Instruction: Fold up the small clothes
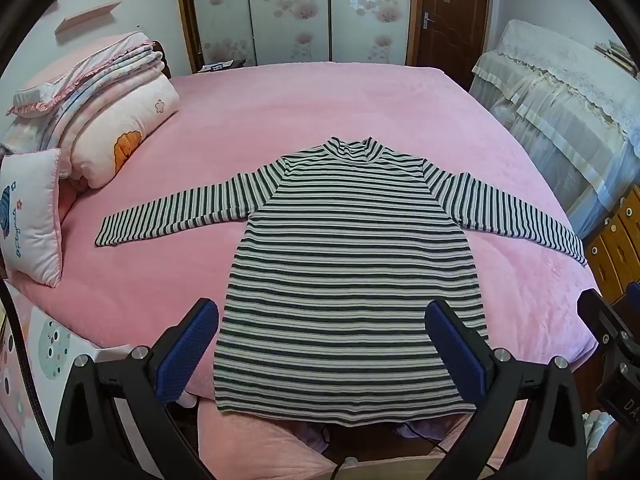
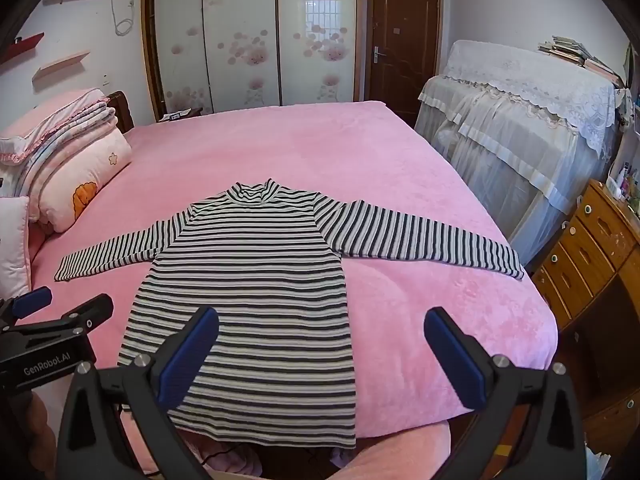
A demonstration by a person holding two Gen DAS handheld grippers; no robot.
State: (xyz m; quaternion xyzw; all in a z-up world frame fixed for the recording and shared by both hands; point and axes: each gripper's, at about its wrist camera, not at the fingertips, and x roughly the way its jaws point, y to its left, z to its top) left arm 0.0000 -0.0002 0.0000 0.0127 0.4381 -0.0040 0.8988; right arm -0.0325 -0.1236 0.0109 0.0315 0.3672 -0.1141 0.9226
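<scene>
Striped top [image 1: 344, 280]: part of the hem is covered by the left gripper's [image 1: 322, 344] fingers in the left wrist view. Only a sliver of the right gripper [image 1: 616, 344] is seen there, cut off at the frame edge. Books [image 2: 572, 52] on the lace-covered furniture: titles too small to read. Pillow [image 1: 30, 216] is cut by the fisheye border.

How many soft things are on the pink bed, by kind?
Striped shirt: 1
Folded quilts: 1 stack
Pillows: 2, one frilled on top of the stack, one propped against the stack
Total: 4
</scene>
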